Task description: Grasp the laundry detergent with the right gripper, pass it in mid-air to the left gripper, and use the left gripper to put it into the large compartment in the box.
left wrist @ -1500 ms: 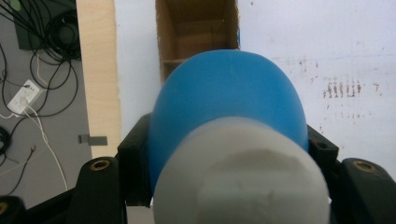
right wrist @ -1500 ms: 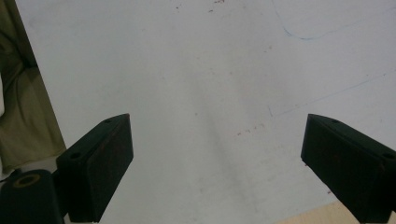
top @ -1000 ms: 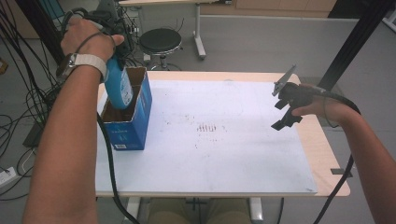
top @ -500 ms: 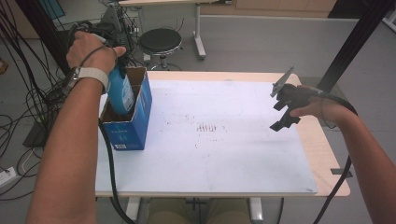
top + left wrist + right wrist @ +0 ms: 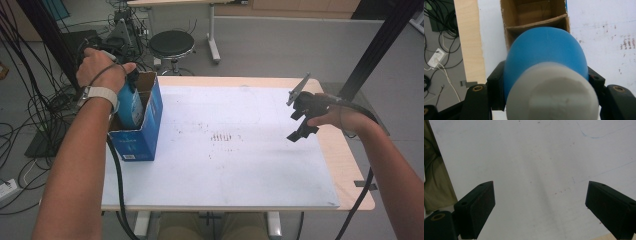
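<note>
Lowered between box (image 5: 145, 127) walls, left gripper (image 5: 544, 82) clamps bottle (image 5: 129, 102); right gripper (image 5: 539, 207) wide over open mat (image 5: 240, 165).

Left gripper (image 5: 131, 80) downward, jaws clamped; right gripper (image 5: 300, 125) above the table, jaws wide apart.

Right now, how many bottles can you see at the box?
1: a blue bottle with a white cap, clamped in the left gripper and partly down in the near compartment of the blue cardboard box. The box walls could hide others.
</note>
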Demonstrator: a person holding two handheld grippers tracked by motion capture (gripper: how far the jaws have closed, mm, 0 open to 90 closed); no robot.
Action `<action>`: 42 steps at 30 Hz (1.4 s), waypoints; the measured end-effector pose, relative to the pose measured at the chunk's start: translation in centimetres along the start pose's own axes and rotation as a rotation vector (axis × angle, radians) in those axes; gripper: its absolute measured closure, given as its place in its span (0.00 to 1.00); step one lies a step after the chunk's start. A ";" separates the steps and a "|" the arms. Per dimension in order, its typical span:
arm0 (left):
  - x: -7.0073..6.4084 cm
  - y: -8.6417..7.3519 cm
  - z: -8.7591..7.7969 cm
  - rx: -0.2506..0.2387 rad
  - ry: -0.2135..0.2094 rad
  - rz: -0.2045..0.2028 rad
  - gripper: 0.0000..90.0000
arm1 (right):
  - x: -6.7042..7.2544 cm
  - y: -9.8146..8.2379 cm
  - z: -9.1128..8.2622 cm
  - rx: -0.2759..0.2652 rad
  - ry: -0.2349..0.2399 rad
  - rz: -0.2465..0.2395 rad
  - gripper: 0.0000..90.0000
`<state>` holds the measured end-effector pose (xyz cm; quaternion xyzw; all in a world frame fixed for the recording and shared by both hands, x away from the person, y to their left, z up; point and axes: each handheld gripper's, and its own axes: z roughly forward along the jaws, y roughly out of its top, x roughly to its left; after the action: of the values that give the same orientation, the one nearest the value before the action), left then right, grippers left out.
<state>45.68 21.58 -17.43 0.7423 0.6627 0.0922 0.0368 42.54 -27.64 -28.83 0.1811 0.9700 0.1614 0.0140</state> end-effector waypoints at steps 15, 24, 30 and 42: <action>-0.3 -0.3 2.9 0.018 -0.005 0.005 0.41 | -0.1 -0.3 0.3 0.000 0.001 0.015 0.10; -0.7 -0.5 4.2 0.015 -0.010 0.014 0.41 | -0.1 -0.3 0.6 -0.003 0.007 0.016 0.10; -0.6 -0.7 5.4 0.027 -0.013 0.015 0.41 | -0.1 -0.3 0.6 -0.007 0.005 0.017 0.10; -0.5 -1.2 7.0 0.031 -0.005 0.012 0.41 | -0.2 -0.5 0.9 -0.011 0.006 0.026 0.10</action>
<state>45.80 21.70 -24.59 0.7469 0.6595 0.0806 0.0264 42.61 -27.92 -29.82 0.1934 0.9667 0.1673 0.0101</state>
